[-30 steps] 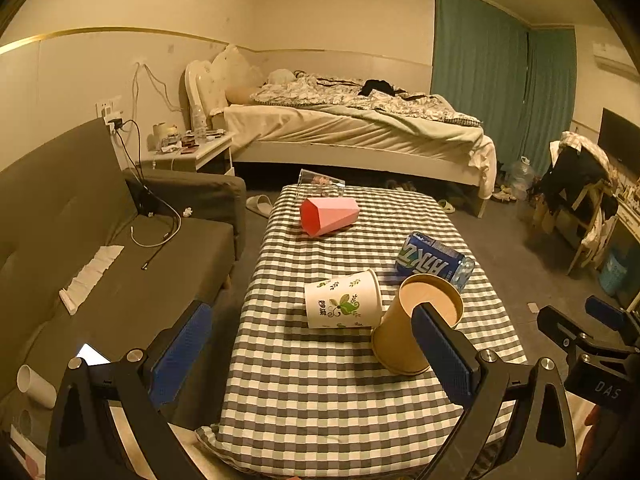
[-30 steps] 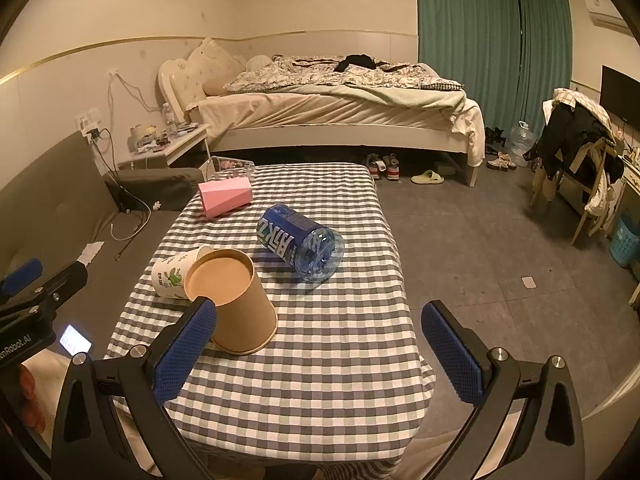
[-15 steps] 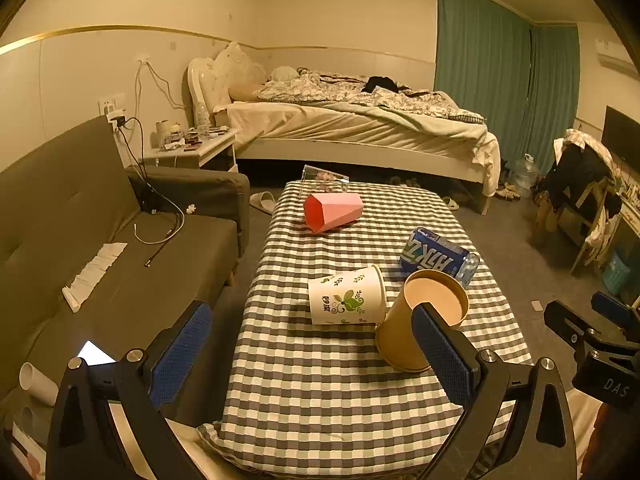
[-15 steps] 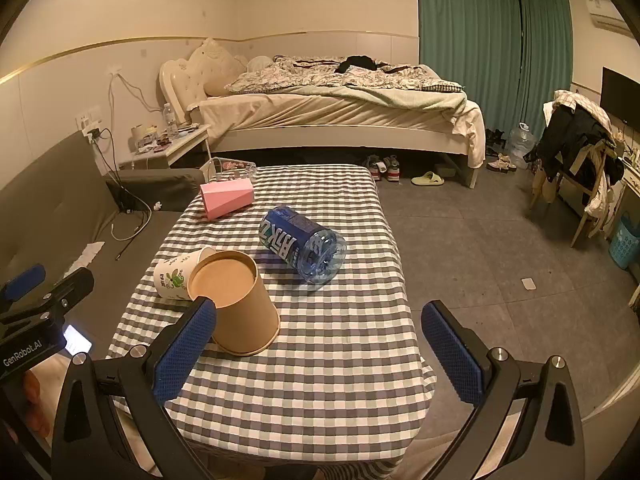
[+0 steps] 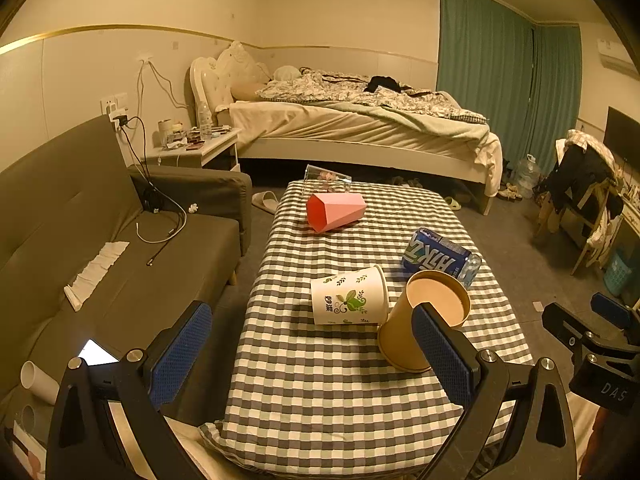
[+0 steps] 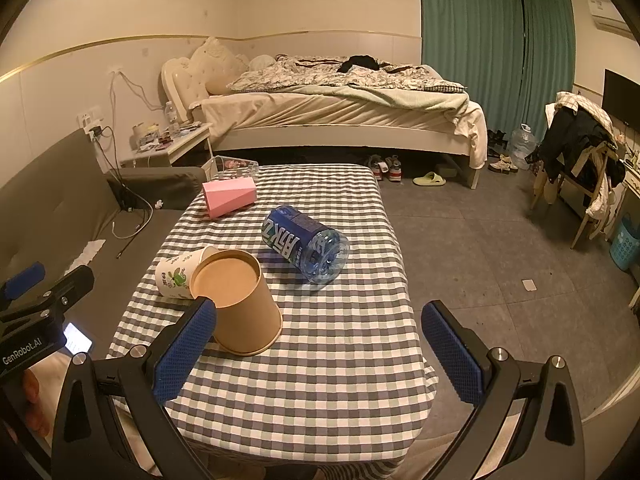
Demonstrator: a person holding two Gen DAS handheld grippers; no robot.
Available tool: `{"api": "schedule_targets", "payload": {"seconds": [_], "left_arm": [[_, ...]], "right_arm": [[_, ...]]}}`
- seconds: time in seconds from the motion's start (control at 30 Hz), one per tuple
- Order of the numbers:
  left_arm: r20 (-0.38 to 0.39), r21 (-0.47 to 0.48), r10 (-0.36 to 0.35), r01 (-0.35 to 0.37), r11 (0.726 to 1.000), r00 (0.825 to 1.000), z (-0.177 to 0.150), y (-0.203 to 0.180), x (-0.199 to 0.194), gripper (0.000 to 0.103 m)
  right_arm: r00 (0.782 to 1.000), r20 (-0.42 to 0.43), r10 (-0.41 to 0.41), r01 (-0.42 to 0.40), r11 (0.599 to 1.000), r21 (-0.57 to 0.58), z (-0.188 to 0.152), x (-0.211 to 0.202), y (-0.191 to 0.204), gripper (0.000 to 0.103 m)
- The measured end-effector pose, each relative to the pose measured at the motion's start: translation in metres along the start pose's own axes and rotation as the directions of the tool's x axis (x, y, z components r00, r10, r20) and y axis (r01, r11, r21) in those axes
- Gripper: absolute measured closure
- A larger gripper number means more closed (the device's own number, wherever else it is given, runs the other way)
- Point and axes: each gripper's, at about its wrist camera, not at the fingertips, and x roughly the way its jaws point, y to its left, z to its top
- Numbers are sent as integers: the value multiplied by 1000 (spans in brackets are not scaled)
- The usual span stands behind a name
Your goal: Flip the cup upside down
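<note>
A brown paper cup [image 5: 420, 320] [image 6: 240, 300] stands upside down on the checked table, wide rim on the cloth, leaning a little. A white paper cup with a green leaf print [image 5: 350, 301] [image 6: 178, 274] lies on its side next to it, touching it. My left gripper [image 5: 312, 352] is open and empty, held back over the near left edge of the table. My right gripper [image 6: 320, 352] is open and empty over the near edge; its left finger pad [image 6: 184, 352] overlaps the brown cup in view.
A blue-labelled water bottle [image 5: 436, 258] [image 6: 304, 246] lies on its side behind the cups. A pink faceted cup [image 5: 336, 211] [image 6: 229, 198] lies further back, with a clear box [image 5: 328, 178] beyond. A grey sofa [image 5: 100, 240] is left of the table [image 6: 340, 380].
Both grippers have drifted back and slightly up, so the table objects sit a little lower and smaller in view. The cups and bottle have not moved.
</note>
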Motion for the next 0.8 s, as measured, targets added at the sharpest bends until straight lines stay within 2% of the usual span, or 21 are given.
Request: {"api": "schedule_targets", "payload": {"seconds": [0.8], "left_arm": [[-6, 0, 6, -6, 1000, 1000, 0, 1, 0, 0]], "right_arm": [[1000, -5, 3, -4, 1000, -22, 2, 3, 8, 0]]}}
